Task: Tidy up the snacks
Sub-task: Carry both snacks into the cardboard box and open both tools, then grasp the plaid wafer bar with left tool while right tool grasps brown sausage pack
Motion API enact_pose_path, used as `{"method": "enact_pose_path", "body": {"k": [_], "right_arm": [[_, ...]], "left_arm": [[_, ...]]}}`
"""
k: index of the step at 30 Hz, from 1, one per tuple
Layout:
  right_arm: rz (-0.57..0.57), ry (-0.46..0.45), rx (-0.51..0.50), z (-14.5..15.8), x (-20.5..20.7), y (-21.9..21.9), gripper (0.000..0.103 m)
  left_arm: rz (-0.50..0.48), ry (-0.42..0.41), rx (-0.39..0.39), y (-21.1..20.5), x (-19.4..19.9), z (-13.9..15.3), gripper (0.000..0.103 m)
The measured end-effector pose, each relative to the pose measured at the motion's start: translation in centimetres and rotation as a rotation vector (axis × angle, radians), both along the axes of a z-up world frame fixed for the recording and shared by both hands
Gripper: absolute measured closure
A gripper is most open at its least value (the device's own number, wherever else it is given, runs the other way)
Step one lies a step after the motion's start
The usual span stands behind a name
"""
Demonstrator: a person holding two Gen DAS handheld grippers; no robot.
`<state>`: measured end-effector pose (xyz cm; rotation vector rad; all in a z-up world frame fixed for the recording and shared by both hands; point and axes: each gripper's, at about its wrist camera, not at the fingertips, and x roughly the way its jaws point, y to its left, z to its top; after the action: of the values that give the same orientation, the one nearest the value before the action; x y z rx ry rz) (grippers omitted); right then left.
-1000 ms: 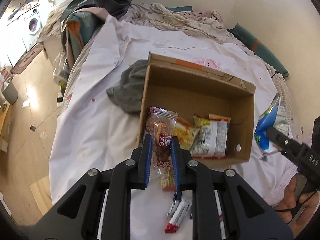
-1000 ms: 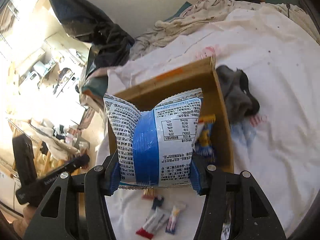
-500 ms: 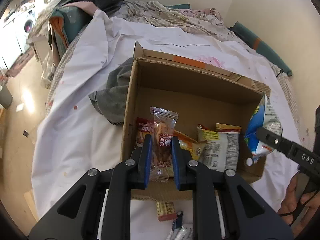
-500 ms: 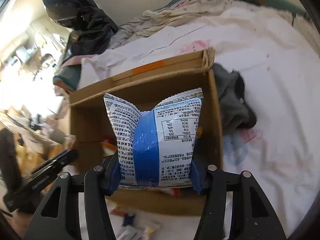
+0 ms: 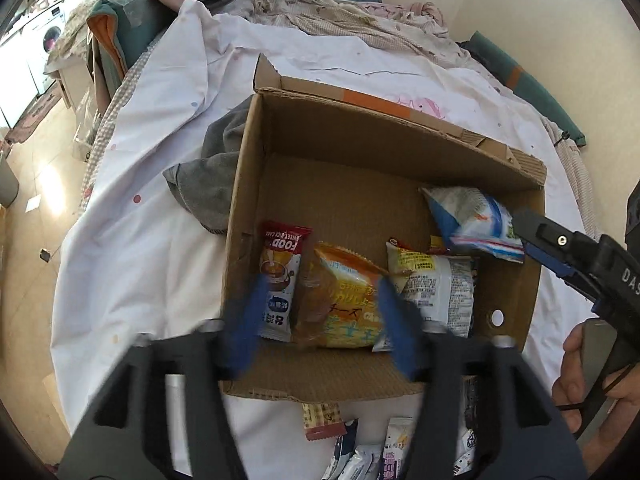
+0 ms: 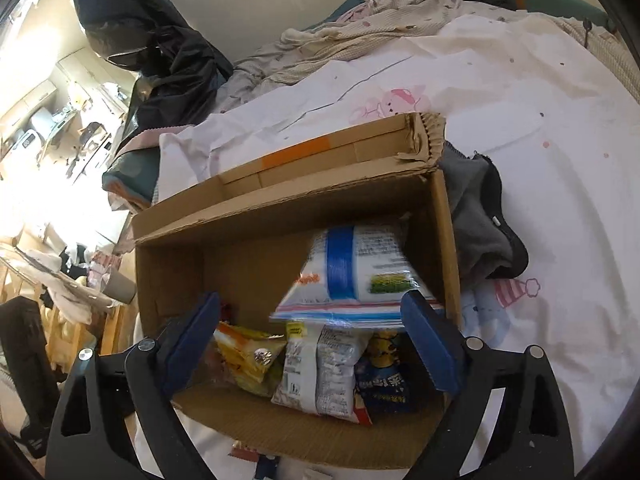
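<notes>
An open cardboard box sits on the white bed sheet and holds several snack packs. My left gripper is open over the box's near edge, its blue fingers blurred; the clear-wrapped snack it held is not distinguishable. A red-topped rice cake pack, an orange cheese pack and a white pack lie inside. My right gripper is open over the box. The blue-and-white bag is loose inside the box between its fingers.
A grey cloth lies against the box's side. Several small snack packs lie on the sheet in front of the box. Crumpled bedding and a black bag are at the bed's far end.
Both grippers moved over the box and opened. The left one let go of the clear-wrapped snack; the right one let go of the blue-and-white bag, which dropped into the box.
</notes>
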<state>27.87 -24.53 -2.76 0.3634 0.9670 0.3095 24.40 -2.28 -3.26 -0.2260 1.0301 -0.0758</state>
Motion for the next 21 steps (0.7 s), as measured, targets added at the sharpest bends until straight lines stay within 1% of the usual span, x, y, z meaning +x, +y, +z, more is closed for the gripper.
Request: {"method": "enact_pose_path", "body": {"k": [1, 3, 7, 17, 21], "right_arm": [[-0.003, 0.001, 0.002, 0.00, -0.04, -0.10, 0.009], [-0.005, 0.007, 0.008, -0.08, -0.05, -0.30, 0.009], [-0.008, 0.020, 0.022, -0.24, 0.00, -0.42, 0.009], [0.014, 0.010, 0.002, -0.07, -0.38, 0.28, 0.009], [0.009, 0.015, 0.003, -0.07, -0.66, 0.21, 0.009]], "left_arm": [[0.001, -0.006, 0.006, -0.08, -0.12, 0.16, 0.028], [-0.006, -0.020, 0.012, -0.26, -0.32, 0.47, 0.025], [-0.012, -0.028, 0.022, -0.43, -0.40, 0.79, 0.025], [0.007, -0.018, 0.020, 0.10, -0.30, 0.52, 0.024], [0.003, -0.029, 0.037, 0.02, -0.50, 0.66, 0.024]]}}
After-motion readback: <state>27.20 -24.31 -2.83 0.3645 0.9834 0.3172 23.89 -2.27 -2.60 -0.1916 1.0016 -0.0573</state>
